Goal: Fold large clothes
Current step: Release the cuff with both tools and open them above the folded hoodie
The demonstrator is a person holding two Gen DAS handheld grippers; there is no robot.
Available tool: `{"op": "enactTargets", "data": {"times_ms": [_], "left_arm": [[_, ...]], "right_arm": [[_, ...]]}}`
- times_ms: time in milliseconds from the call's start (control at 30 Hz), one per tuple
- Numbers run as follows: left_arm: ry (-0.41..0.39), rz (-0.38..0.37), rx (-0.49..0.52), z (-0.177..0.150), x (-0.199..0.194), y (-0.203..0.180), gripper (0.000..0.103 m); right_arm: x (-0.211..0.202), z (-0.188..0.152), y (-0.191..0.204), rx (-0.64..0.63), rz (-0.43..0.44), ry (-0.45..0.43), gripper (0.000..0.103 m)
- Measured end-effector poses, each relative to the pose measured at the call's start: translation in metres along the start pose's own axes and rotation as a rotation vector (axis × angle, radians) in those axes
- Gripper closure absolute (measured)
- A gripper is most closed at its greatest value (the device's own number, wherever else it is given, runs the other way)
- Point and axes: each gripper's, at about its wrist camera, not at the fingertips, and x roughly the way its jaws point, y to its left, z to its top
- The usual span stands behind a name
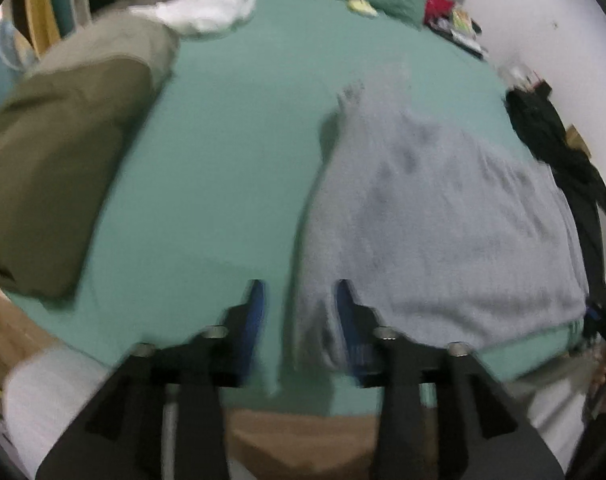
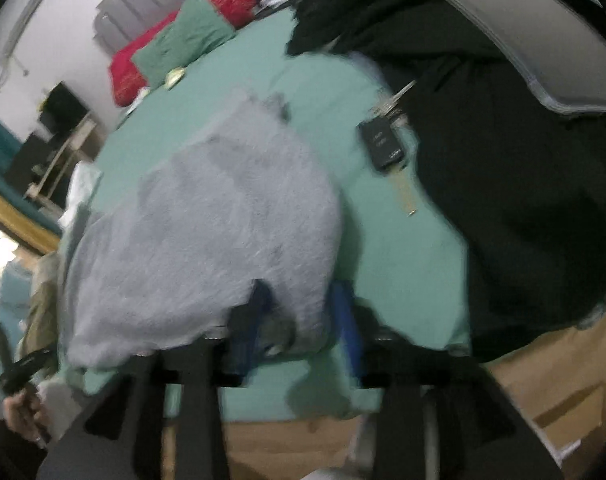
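A grey knit garment (image 1: 443,208) lies spread on the green bed sheet (image 1: 231,140), blurred in both views. My left gripper (image 1: 300,308) hangs over the garment's near left edge. Its blue pads stand apart, with a strip of grey cloth and bare sheet in the gap, and nothing is pinched. In the right wrist view the same garment (image 2: 207,220) fills the left half. My right gripper (image 2: 301,308) is open over its near right corner. The cloth sits loose between the fingers.
A folded olive garment (image 1: 63,152) and a white cloth (image 1: 211,8) lie at the bed's left. A black garment (image 2: 503,160) covers the right side, with keys on a black fob (image 2: 383,144) beside it. Green pillow (image 2: 187,40) at the head. Wooden bed frame (image 1: 303,432) below.
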Motion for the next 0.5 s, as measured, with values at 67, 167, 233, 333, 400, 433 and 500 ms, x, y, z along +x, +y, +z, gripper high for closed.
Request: {"op": "enactTargets", "data": {"times_ms": [67,167,233,333,400,433,500], "left_arm": [[-0.059,-0.014,0.030,0.016,-0.006,-0.007,0.046],[-0.091,-0.016,0.106,0.041,0.001,-0.028,0.046],[-0.096,-0.005,0.153,0.058,0.016,-0.045,0.046],[-0.073,0.009,0.212,0.085,0.047,-0.068,0.046],[-0.071,0.017,0.243,0.101,0.068,-0.082,0.046],[-0.070,0.019,0.253,0.107,0.074,-0.085,0.046],[-0.065,0.042,0.266,0.123,0.091,-0.089,0.046]], "right_arm": [[-0.006,0.004,0.001,-0.005,-0.024,-0.056,0.043],[-0.007,0.016,0.019,-0.095,-0.066,-0.133,0.043],[-0.004,0.024,0.033,-0.150,-0.026,-0.175,0.043],[0.010,0.039,0.055,-0.219,0.052,-0.209,0.043],[0.024,0.049,0.068,-0.256,0.122,-0.194,0.043],[0.033,0.052,0.077,-0.270,0.165,-0.186,0.043],[0.055,0.058,0.089,-0.291,0.234,-0.160,0.043]]}}
